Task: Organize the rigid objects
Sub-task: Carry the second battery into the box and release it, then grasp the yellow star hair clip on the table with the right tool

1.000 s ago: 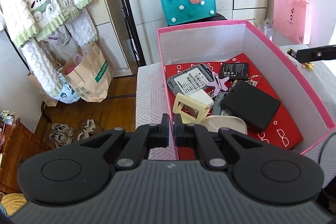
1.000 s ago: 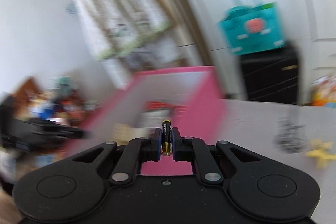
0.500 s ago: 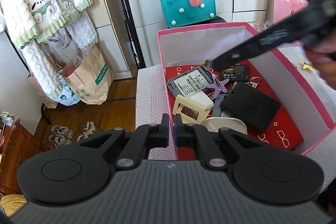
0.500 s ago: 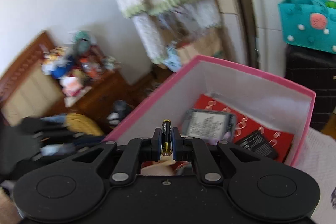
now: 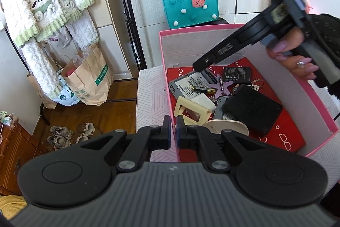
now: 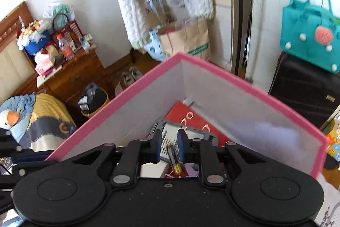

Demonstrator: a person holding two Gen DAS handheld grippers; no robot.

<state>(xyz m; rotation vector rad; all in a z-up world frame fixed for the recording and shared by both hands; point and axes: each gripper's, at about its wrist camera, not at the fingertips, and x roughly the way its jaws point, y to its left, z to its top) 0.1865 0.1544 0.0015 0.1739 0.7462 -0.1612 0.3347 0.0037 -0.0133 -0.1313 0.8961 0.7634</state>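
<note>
Jaws first: your right gripper (image 6: 168, 148) has its jaws parted with nothing between them, hanging over the back left part of the pink box (image 5: 318, 99); your left gripper (image 5: 172, 135) has its jaws nearly closed with only a thin gap, and nothing is held there, as it sits at the box's near left corner.

By size, the pink box is the biggest thing, standing on a white patterned surface (image 5: 148, 99) with a red sheet (image 5: 293, 137) lining its floor. Inside it you have a black pad (image 5: 252, 109) toward the right, a grey phone (image 5: 189, 86) lying back-up at the left, a cream frame (image 5: 192, 111) near the front, a flat black battery pack (image 5: 237, 75) at the back and a purple star-shaped piece (image 5: 223, 87) in the middle.

Smallest is the battery (image 5: 203, 89), dark with gold ends: it lies loose on the grey phone, just beside the purple star, and it shows below your right gripper's open jaws
</note>
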